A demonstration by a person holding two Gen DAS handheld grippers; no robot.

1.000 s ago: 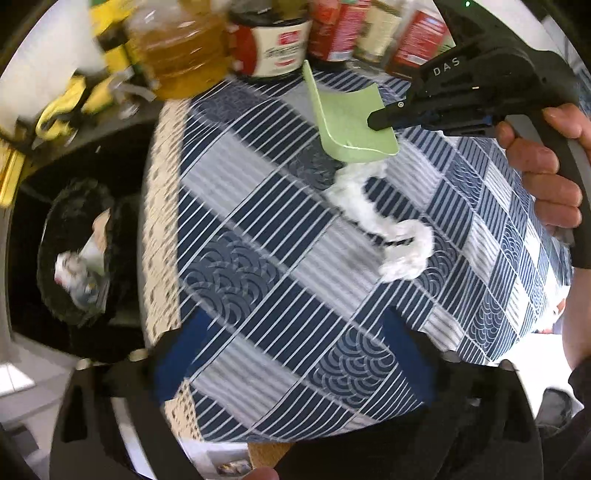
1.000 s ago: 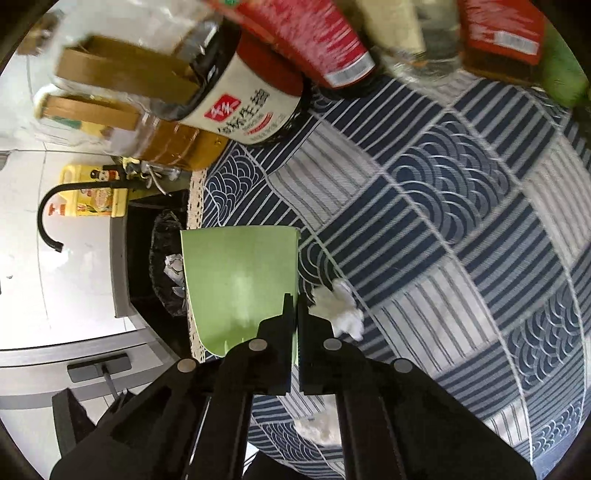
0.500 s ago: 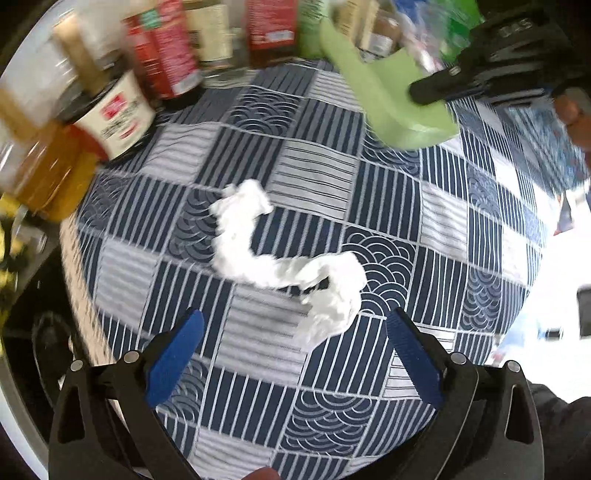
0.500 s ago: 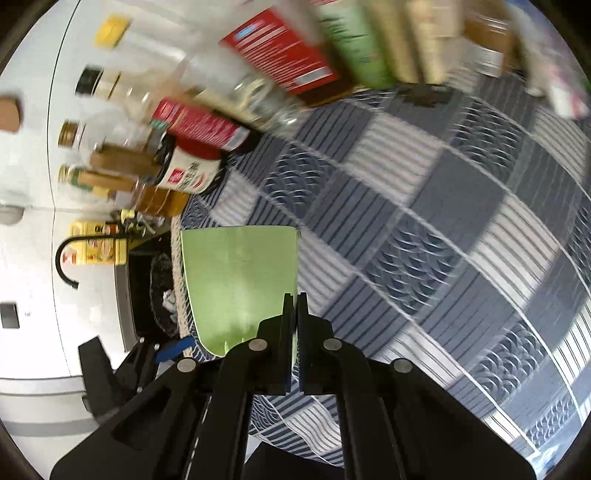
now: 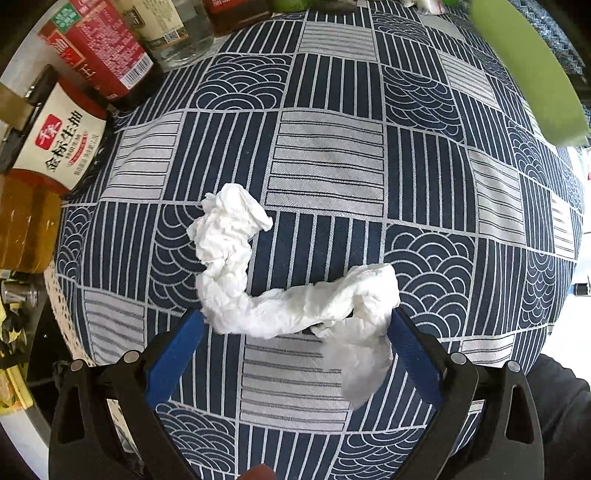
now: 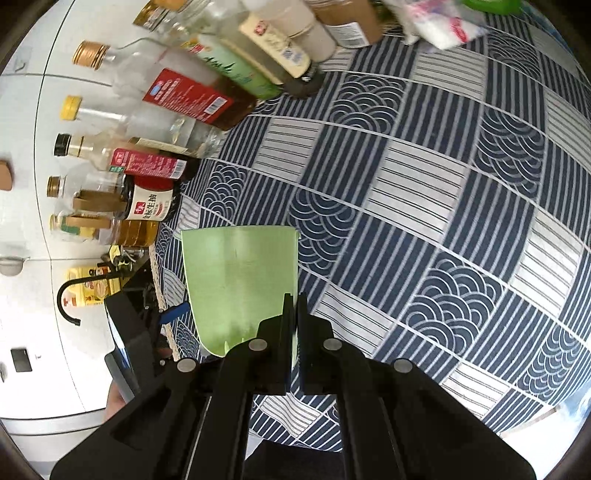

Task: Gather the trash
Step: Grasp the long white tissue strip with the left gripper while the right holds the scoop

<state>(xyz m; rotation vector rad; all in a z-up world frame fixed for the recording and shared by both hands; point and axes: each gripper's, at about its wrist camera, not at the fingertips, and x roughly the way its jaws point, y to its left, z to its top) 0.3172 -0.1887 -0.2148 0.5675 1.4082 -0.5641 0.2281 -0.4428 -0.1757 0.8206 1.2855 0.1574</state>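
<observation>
A long crumpled white tissue (image 5: pixel 280 284) lies on the blue-and-white patterned tablecloth (image 5: pixel 332 155). My left gripper (image 5: pixel 295 325) is open, its blue pads on either side of the tissue's near end. My right gripper (image 6: pixel 293 306) is shut on a light green dustpan (image 6: pixel 240 280), held above the table; the dustpan also shows at the top right of the left wrist view (image 5: pixel 524 74). The left gripper's body shows in the right wrist view (image 6: pixel 133 332) beside the dustpan.
Several sauce and oil bottles stand along the table's far edge, among them a soy sauce bottle (image 5: pixel 55 144) and a red-labelled bottle (image 5: pixel 96 51). In the right wrist view the bottle row (image 6: pixel 155 147) lines the left side, with a white packet (image 6: pixel 443 26) at the top.
My left gripper has moved in over the table and down onto the tissue, which now sits between its open pads. My right gripper has lifted the dustpan away to the right.
</observation>
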